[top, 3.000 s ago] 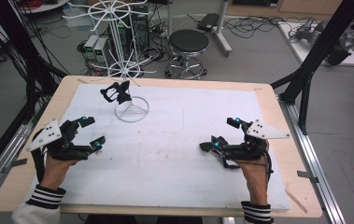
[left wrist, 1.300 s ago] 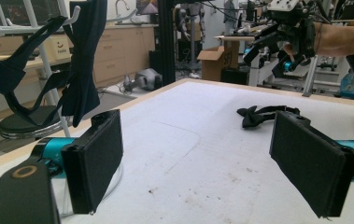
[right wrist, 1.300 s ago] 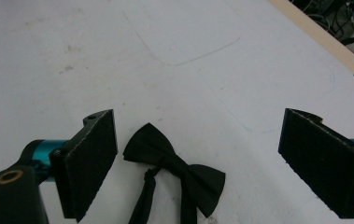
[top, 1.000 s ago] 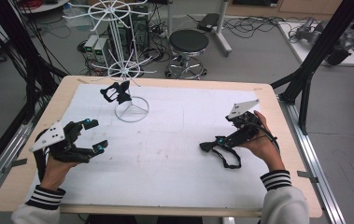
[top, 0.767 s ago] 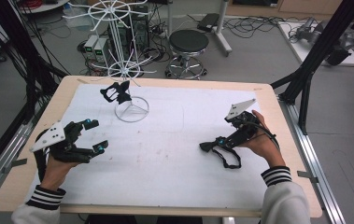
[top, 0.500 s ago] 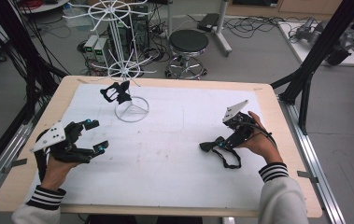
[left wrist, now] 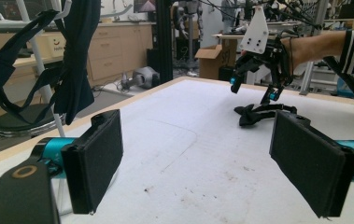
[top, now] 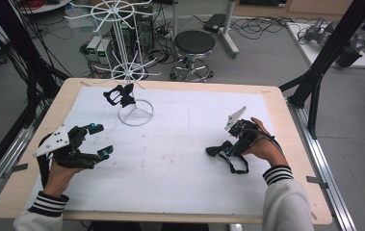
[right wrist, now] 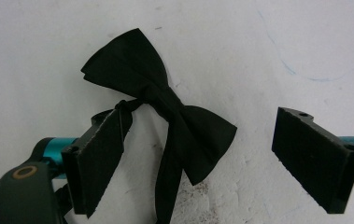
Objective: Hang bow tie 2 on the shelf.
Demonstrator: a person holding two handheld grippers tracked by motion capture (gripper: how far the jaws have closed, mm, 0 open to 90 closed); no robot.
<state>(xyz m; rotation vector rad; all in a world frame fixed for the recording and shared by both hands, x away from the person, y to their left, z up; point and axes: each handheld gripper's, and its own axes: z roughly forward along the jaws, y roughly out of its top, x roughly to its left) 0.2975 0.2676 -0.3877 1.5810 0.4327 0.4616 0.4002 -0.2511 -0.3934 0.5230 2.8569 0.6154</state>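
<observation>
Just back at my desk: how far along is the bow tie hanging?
One bow tie already hangs on the white rack. In hand: the right claw is open over the second bow tie, which lies flat on the table, not yet gripped. The left claw waits open, with nothing in it. Left: gripping, lifting and hanging that tie, probably on the same rack.

Bow tie (top: 217,149) on table (top: 180,192) right, wire stand (top: 136,113) rear left

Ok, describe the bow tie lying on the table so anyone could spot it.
On the white mat, look at its right side under the right gripper. The bow tie lies flat there, black with a strap; the other black one hangs on the wire stand.
</observation>
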